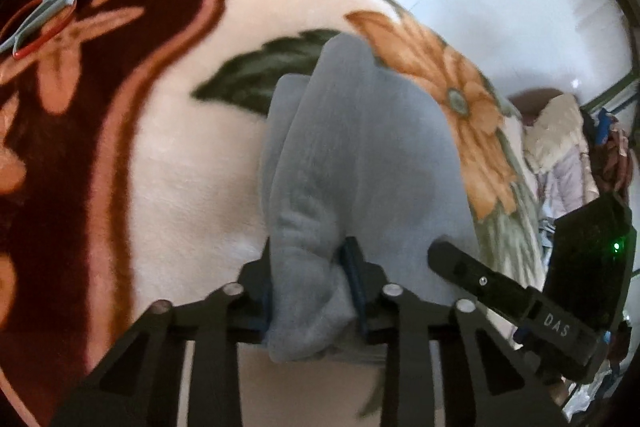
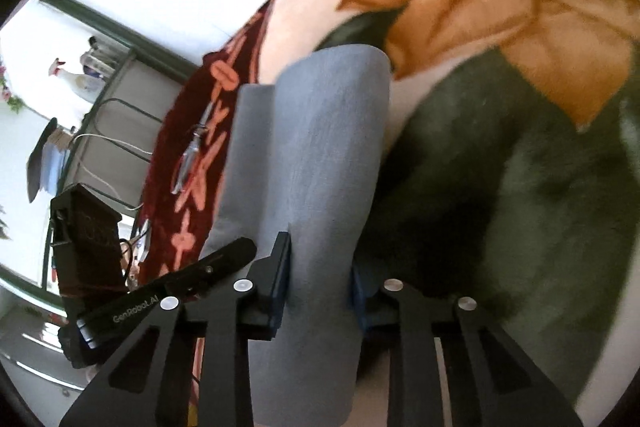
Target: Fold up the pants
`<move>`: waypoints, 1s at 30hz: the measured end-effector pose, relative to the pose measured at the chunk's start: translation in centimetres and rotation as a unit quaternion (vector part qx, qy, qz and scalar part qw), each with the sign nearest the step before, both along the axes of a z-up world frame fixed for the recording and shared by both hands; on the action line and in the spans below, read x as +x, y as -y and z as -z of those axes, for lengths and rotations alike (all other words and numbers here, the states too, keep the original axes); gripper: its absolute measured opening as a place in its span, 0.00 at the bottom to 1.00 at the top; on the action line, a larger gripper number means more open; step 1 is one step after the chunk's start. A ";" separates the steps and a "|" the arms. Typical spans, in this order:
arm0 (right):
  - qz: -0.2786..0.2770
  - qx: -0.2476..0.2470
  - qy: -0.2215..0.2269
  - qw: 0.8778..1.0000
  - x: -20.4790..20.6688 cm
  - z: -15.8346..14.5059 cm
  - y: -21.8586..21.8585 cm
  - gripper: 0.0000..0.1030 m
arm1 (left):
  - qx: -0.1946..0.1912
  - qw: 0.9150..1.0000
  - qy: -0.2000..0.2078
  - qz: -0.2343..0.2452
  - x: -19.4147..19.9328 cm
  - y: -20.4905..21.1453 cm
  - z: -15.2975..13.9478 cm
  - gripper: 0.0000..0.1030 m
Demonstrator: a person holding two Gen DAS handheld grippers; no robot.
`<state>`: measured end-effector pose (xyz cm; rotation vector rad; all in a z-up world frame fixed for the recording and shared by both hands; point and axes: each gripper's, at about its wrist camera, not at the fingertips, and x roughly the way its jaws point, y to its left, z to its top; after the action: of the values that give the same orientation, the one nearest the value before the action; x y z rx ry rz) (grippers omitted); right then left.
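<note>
- The grey pants (image 1: 360,147) lie on a big flower blanket (image 1: 180,167).
- The blanket is pale, with orange flowers, dark green leaves and a dark red edge.
- The left gripper (image 1: 310,287) is closed on a bunched bit of the pants. Its fingers (image 1: 352,267) press the cloth from both sides.
- The right gripper (image 2: 320,283) is closed on the pants too. Here the cloth is a smooth folded strip, and it runs up and away between the fingers (image 2: 282,267).
- Each camera sees the other gripper close beside it.
- A pair of scissors (image 1: 52,11) with a red handle lies on the red edge, well apart from the pants.
</note>
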<state>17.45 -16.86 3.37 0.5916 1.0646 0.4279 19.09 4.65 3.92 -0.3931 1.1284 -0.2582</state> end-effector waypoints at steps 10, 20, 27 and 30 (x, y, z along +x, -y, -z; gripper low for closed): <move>-0.040 -0.064 0.056 0.996 -6.8 -5.9 1.8 0.26 | 0.008 0.997 0.066 0.042 -7.7 3.5 -4.5 0.27; -0.039 -0.161 -0.003 0.986 -10.8 -1.5 2.2 0.34 | 0.075 0.996 0.019 0.042 -13.3 6.2 -0.2 0.42; -0.009 -0.222 0.039 0.974 -13.6 -4.0 2.4 0.34 | 0.107 0.993 0.038 0.035 -15.7 5.4 -1.2 0.51; -0.008 -0.228 0.075 0.971 -14.6 -5.4 2.3 0.34 | 0.115 0.990 0.074 0.037 -15.8 5.6 -3.7 0.48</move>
<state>2.88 -19.12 8.72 0.1380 0.9814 0.2245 3.27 -0.98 7.57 -0.1250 1.0142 -0.2166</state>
